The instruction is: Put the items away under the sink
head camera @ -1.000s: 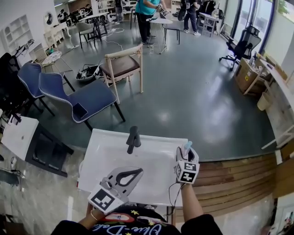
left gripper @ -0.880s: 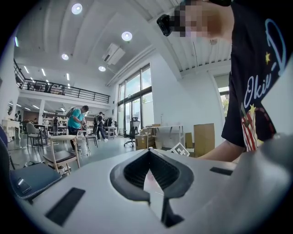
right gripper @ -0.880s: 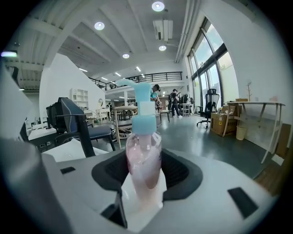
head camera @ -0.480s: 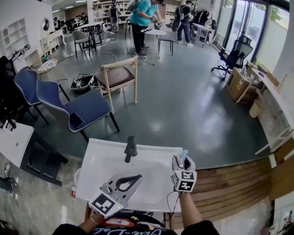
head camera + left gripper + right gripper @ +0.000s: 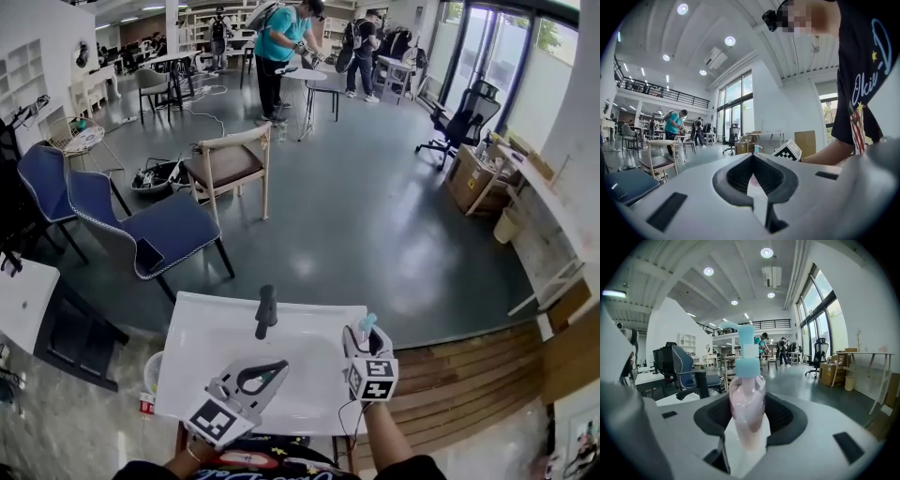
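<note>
A pump bottle (image 5: pixel 746 401) of pink liquid is clamped upright in the right gripper (image 5: pixel 359 336), above the right edge of the white sink (image 5: pixel 211 328). The left gripper (image 5: pixel 262 373) is closed and empty over the sink. Judging by this, nothing is stowed underneath yet.

Your right gripper (image 5: pixel 364 332) holds a pump bottle (image 5: pixel 368 322) (only its blue top shows) at the right edge of the white sink (image 5: pixel 214 330); your left gripper (image 5: pixel 272 368), jaws together, hangs over it near the black faucet (image 5: pixel 266 311).
</note>
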`<state>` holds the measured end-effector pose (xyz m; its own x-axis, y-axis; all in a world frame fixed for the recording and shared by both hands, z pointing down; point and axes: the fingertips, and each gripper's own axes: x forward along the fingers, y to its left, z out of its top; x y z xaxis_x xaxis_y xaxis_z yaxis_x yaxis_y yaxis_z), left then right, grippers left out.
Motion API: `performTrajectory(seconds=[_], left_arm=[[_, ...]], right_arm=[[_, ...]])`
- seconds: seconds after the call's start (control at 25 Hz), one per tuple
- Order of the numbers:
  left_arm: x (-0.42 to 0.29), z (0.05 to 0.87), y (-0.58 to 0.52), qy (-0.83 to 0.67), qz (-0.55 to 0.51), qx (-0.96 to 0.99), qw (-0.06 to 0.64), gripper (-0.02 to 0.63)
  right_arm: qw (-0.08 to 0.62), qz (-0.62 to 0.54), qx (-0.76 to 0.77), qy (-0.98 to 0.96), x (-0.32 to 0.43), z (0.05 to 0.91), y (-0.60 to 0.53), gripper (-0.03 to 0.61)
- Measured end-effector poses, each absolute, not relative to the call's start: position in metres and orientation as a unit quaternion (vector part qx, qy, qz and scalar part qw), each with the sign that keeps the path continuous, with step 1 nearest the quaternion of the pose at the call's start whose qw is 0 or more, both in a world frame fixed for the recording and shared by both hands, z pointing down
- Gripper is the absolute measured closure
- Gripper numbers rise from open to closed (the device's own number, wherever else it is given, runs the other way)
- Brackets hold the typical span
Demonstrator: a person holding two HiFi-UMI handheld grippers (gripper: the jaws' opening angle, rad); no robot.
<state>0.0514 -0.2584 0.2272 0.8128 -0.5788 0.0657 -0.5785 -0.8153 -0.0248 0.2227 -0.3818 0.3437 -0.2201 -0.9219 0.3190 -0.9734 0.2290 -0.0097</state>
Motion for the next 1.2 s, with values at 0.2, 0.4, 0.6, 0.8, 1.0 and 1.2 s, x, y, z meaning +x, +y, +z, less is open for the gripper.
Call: performTrajectory(seconds=[0.2,0.4,0.6,0.8,1.0,1.2], left_arm=[[0.046,0.229,-0.260,0.295,-0.028,-0.955,-0.004,0.609],[0.039,0.233,-0.265,0.284,-0.021,-0.958,-0.009,0.609],[0.032,0.235,-0.270,0.272,-0.014,-0.962,-0.014,0.607],[0.025,0.242,-0.277,0.257,-0.010,-0.966,-0.024,0.607],[0.019,0.250,-0.278,0.239,-0.011,-0.971,-0.027,0.607],[0.006,0.251,-0.279,0.230,-0.005,-0.973,-0.027,0.607]], right_arm=[[0.113,0.106,0.612,-0.775,0.214,0.329,-0.371,0.368],[0.106,0.109,0.614,-0.774,0.203,0.319,-0.361,0.368],[0.103,0.110,0.620,-0.770,0.195,0.310,-0.353,0.368],[0.087,0.124,0.629,-0.763,0.185,0.303,-0.346,0.368],[0.081,0.132,0.637,-0.755,0.177,0.297,-0.332,0.368],[0.073,0.129,0.643,-0.752,0.163,0.288,-0.321,0.368]])
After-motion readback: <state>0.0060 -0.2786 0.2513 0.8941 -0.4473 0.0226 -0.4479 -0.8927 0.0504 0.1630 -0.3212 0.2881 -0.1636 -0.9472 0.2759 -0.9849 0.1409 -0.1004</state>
